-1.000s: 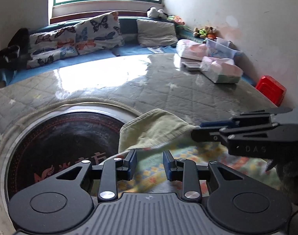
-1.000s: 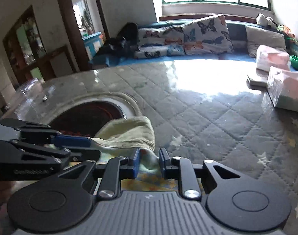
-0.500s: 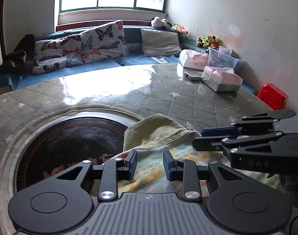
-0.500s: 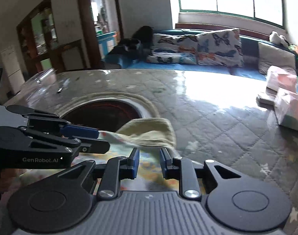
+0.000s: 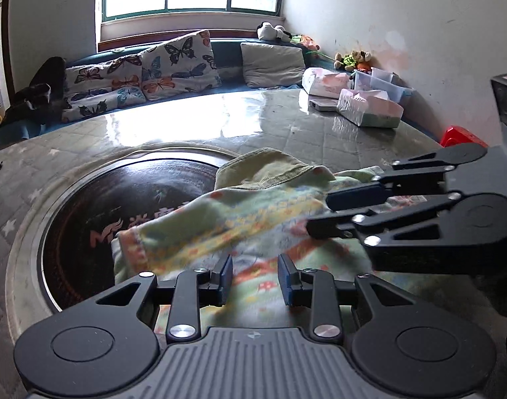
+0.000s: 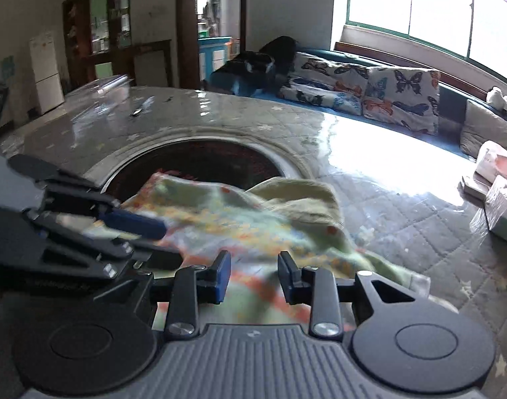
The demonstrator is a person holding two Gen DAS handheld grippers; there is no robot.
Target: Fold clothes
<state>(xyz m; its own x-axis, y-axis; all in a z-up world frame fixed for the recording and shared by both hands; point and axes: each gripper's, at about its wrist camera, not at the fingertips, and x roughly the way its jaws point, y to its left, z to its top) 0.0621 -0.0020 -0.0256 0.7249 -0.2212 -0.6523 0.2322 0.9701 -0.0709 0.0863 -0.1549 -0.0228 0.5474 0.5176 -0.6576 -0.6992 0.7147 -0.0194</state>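
Observation:
A pale green patterned garment (image 5: 250,219) lies bunched on the round table, partly over the dark centre disc (image 5: 103,206). It also shows in the right wrist view (image 6: 240,219). My left gripper (image 5: 255,281) is open just above the cloth, nothing between its fingers. My right gripper (image 6: 254,277) is open over the cloth too. In the left wrist view the right gripper (image 5: 323,211) reaches in from the right, over the garment. In the right wrist view the left gripper (image 6: 147,236) reaches in from the left.
The table (image 5: 286,126) has a glossy quilted cover. Plastic-wrapped packages (image 5: 370,108) and a small box (image 5: 321,104) sit at its far right. A bench with butterfly cushions (image 5: 173,63) runs under the window. A red stool (image 5: 459,136) stands at the right.
Both grippers have risen and pulled back. More of the garment now shows, and a patterned sleeve now lies spread leftward over the dark disc.

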